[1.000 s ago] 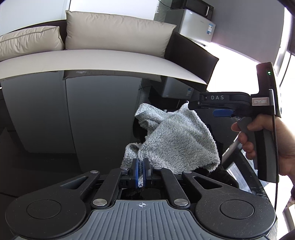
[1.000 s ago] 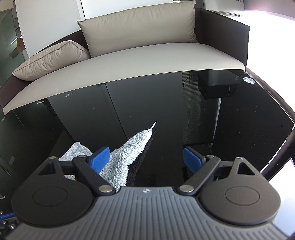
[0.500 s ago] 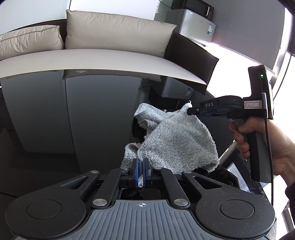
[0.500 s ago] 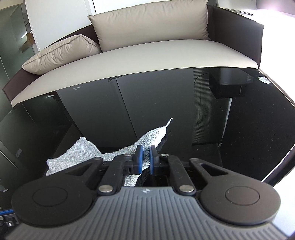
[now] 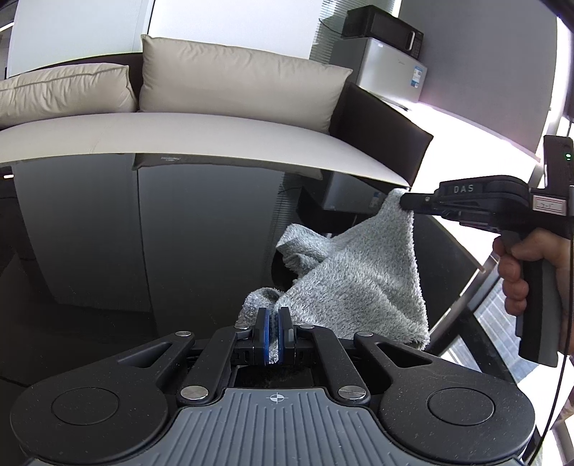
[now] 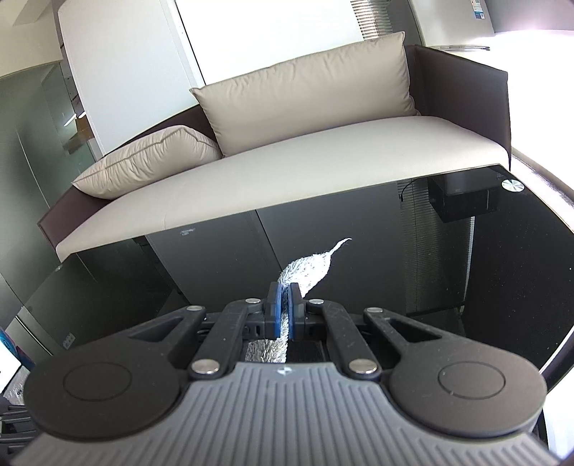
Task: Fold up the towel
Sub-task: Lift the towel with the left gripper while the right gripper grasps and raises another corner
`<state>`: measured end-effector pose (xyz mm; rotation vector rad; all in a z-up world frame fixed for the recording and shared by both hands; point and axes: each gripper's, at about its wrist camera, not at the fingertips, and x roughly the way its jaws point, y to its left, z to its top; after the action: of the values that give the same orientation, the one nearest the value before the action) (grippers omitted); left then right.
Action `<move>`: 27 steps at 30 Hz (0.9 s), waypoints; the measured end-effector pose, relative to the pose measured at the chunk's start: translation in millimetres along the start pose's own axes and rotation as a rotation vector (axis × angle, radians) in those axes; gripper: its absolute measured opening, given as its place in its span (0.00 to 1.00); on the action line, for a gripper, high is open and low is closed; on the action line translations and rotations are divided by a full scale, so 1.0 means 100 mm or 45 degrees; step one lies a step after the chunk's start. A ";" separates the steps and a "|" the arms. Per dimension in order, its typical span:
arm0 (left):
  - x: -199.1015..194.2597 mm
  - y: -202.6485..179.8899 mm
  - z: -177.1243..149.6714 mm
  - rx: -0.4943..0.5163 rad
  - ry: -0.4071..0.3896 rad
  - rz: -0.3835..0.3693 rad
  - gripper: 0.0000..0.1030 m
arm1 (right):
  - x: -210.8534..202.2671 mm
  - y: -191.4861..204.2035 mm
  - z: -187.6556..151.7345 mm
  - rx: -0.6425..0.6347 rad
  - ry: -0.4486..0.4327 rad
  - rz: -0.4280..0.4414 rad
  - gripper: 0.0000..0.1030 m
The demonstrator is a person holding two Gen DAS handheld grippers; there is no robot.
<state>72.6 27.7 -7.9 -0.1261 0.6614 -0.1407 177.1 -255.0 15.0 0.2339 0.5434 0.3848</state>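
At the six o'clock edge of the left wrist view, the left claw points forward and somewhat downward over the black glass table, its blue pads pressed together on a bunched corner of the grey towel. From there the towel rises toward two o'clock, where the right claw comes in level from three o'clock and pinches the opposite corner, so the cloth hangs stretched between the two claws, with a loose fold sagging toward the table at about twelve o'clock of the left pads. A hand at three o'clock grips the pistol-style handle of the right tool, fingers curled around it; white letters on the tool's black body read "DAS", and a small green light glows on the block above. In the right wrist view the right claw is likewise clamped tight, a strip of towel squeezed between its blue pads and a pointed tip of cloth sticking out toward one o'clock above the table. Beyond the table, toward twelve o'clock, stands a sofa with beige cushions. At one o'clock in the left view a black microwave sits on a small silver fridge, which carries a label too small to read
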 end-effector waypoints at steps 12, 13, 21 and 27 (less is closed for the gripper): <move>-0.21 -0.08 0.10 0.018 -0.177 0.049 0.04 | -0.63 0.05 0.09 -0.026 -0.149 0.021 0.03; -0.23 -0.09 0.11 0.019 -0.190 0.058 0.04 | -0.67 0.06 0.09 -0.031 -0.163 0.014 0.03; -0.37 -0.22 0.20 0.033 -0.277 0.074 0.04 | -0.97 0.05 0.08 -0.037 -0.229 0.005 0.03; -0.50 -0.35 0.30 0.050 -0.330 0.074 0.04 | -1.18 0.07 0.10 -0.032 -0.282 0.019 0.03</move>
<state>49.0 4.2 51.7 -0.0852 0.4028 -0.0795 87.6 -298.6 79.1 0.2530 0.3193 0.3744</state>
